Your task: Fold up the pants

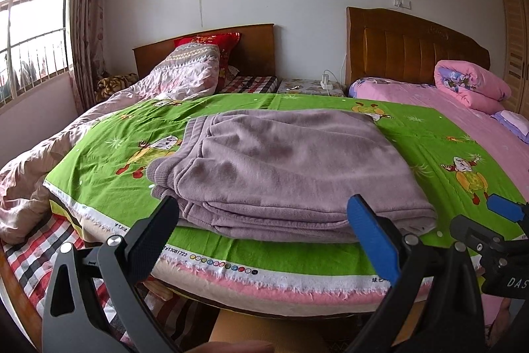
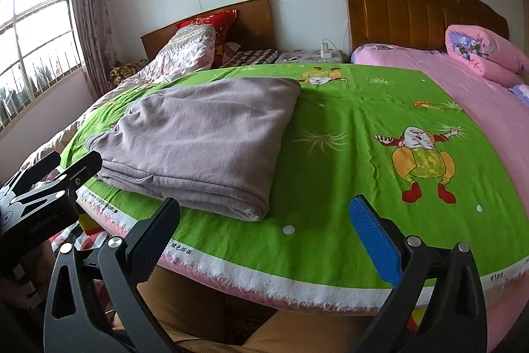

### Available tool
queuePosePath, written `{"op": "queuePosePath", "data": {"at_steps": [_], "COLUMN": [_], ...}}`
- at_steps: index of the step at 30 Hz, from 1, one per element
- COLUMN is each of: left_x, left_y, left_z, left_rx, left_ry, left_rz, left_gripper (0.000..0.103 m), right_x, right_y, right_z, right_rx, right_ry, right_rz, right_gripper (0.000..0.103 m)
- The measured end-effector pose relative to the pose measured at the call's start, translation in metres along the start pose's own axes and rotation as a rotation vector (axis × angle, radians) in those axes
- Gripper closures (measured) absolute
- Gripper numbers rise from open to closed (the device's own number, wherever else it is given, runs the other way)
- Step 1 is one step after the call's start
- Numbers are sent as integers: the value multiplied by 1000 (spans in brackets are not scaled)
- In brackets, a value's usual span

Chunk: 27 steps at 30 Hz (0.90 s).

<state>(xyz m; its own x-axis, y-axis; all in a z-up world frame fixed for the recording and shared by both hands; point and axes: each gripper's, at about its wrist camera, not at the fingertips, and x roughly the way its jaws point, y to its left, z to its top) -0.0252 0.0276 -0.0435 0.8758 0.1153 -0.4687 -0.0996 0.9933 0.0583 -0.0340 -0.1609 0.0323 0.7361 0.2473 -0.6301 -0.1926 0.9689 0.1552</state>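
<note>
The mauve pants (image 1: 284, 174) lie folded in a flat stack on the green cartoon-print cloth (image 1: 109, 154). They also show in the right wrist view (image 2: 205, 138), left of centre on the cloth (image 2: 347, 154). My left gripper (image 1: 264, 220) is open and empty, its fingers spread just short of the stack's near edge. My right gripper (image 2: 264, 220) is open and empty, over the cloth's near edge to the right of the pants. The right gripper shows at the right of the left wrist view (image 1: 506, 220). The left gripper's body shows at the left of the right wrist view (image 2: 49, 184).
The cloth covers a surface set between two beds. A rumpled pink quilt (image 1: 172, 78) lies on the left bed, a rolled pink quilt (image 1: 469, 85) on the right bed. A power strip (image 1: 325, 85) sits on the stand between the wooden headboards. A window (image 1: 33, 32) is at the left.
</note>
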Motion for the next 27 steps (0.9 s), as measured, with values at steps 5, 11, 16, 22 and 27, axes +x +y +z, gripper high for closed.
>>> {"op": "queuePosePath", "data": {"at_steps": [5,11,16,22,27], "left_x": [0,1,1,4,4], "left_y": [-1,0,0,3,4], "left_z": [0,0,-1,-2,-2], "left_rx": [-1,-1,0,-1,0], "left_ry": [1,3,5,11,13], "left_rz": [1,-2,-4,-5,-4], "left_gripper": [1,1,1,1,1], "right_x": [0,1,3,4,4], "right_y": [0,0,0,-2,-1], "right_z": [-1,-3,-4,-5,-5], "right_rx": [2,4,5,5,5], "right_ry": [1,6,12,16,17], "right_rz": [0,3,6,12,12], "right_gripper": [4,4,4,4,4]}}
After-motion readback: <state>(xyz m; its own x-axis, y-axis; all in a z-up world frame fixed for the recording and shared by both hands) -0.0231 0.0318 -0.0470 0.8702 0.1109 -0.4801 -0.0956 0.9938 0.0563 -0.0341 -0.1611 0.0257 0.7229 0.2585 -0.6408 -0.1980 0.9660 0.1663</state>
